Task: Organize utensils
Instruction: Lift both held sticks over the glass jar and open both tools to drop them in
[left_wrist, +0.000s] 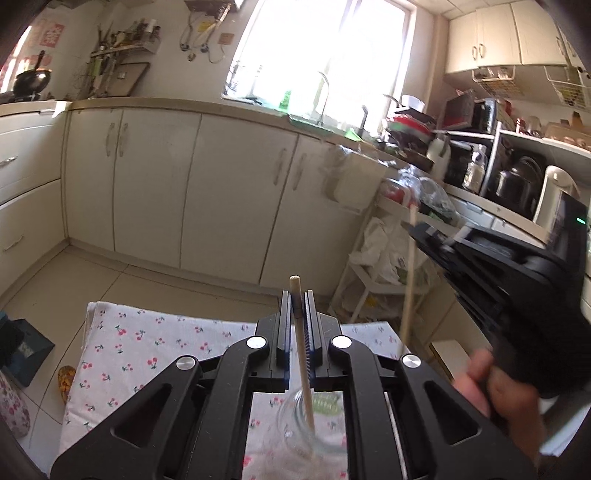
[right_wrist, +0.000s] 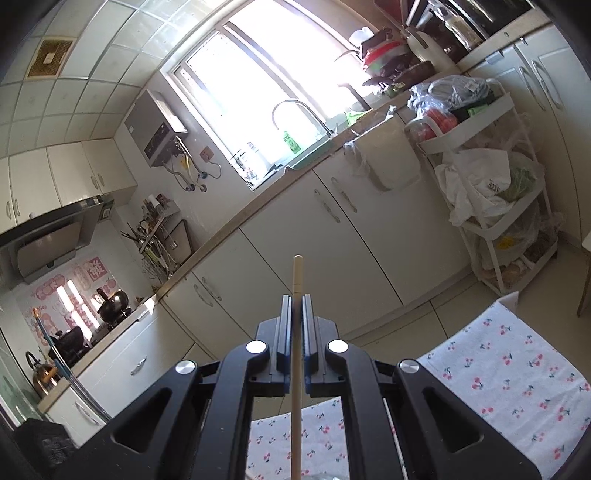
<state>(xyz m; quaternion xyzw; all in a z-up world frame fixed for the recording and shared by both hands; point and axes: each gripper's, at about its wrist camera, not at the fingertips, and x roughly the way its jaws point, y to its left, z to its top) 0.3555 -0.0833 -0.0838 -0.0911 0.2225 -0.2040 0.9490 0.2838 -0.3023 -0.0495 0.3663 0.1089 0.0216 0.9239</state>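
Observation:
My left gripper (left_wrist: 297, 301) is shut on a pale wooden chopstick (left_wrist: 303, 363). The stick's lower end stands inside a clear glass jar (left_wrist: 314, 430) on the cherry-print cloth (left_wrist: 129, 354). My right gripper (right_wrist: 297, 302) is shut on a second wooden chopstick (right_wrist: 296, 369), held upright above the cloth (right_wrist: 517, 376). In the left wrist view the right gripper (left_wrist: 424, 230) shows at the right, tilted, with its chopstick (left_wrist: 409, 280) hanging down beside the table edge.
Cream kitchen cabinets (left_wrist: 229, 192) and a sink counter under a bright window (left_wrist: 325, 48) stand behind the table. A white tiered cart (right_wrist: 491, 173) with bags and produce stands at the right. A dark bag (left_wrist: 22, 350) lies on the tile floor at the left.

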